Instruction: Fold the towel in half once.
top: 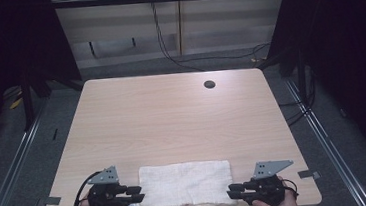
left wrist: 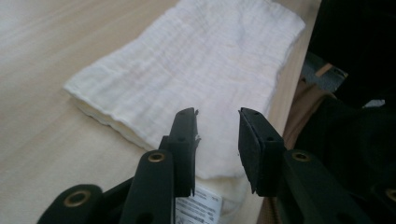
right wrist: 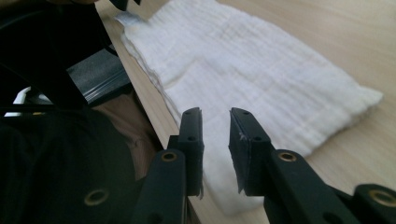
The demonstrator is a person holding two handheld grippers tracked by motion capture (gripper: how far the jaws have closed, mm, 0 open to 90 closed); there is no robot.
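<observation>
A folded white cloth (top: 185, 184) lies flat at the near edge of the wooden table (top: 172, 119). My left gripper (top: 139, 193) sits at the cloth's left end, pointing right, and my right gripper (top: 230, 191) sits at its right end, pointing left. In the left gripper view the jaws (left wrist: 218, 116) stand apart over the cloth's (left wrist: 196, 65) near corner, with nothing pinched; a printed label (left wrist: 198, 205) pokes out beneath them. In the right gripper view the gripper (right wrist: 215, 114) also has a gap between its pads, above the cloth's (right wrist: 252, 70) edge by the table's rim.
A small dark round hole (top: 209, 84) marks the table's far right. Bare wood stretches beyond the cloth. Metal floor rails run along both sides of the table, and cables hang at the back wall. The person's dark clothing fills the space past the near edge.
</observation>
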